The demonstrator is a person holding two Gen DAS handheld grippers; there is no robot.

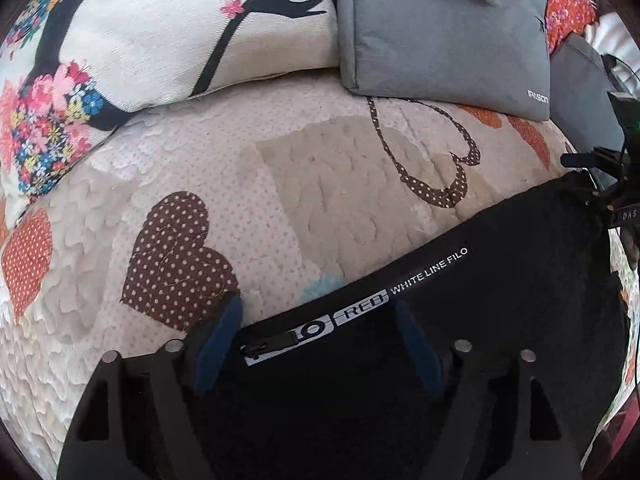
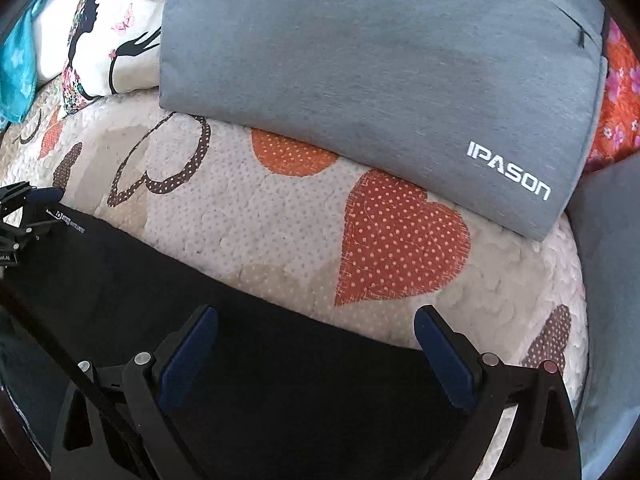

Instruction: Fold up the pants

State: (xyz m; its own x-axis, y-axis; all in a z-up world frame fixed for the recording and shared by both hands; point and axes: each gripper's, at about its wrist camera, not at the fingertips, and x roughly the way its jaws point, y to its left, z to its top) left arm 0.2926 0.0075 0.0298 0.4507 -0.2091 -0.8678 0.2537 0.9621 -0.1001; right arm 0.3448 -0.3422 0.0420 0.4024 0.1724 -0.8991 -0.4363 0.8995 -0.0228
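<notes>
here, black pants [image 1: 500, 272] lie flat on a quilted bedspread [image 1: 208, 168] patterned with dotted hearts; in the left wrist view the cloth fills the lower field from about 3 o'clock round to 6 o'clock, its far edge carrying a white printed label [image 1: 360, 304] and a zipper pull. the left gripper [image 1: 318, 324] hovers over that edge with its jaws wide, one blue pad beyond the hem above the bedspread and the other above the cloth, holding nothing. in the right wrist view the pants [image 2: 132, 264] run from 9 o'clock down to 6 o'clock, and the right gripper [image 2: 316, 330] likewise has jaws wide and empty, straddling the far edge. a printed cushion [image 1: 168, 28] sits at 11 o'clock and a grey laptop bag [image 2: 360, 60] at 12 o'clock, both well apart from the garment. judged from the neat straight edge and compact outline, the pants appear already laid out, perhaps folded at least once; whether layers are stacked cannot be told. what seems left is to close on the edge and make a further fold.
</notes>
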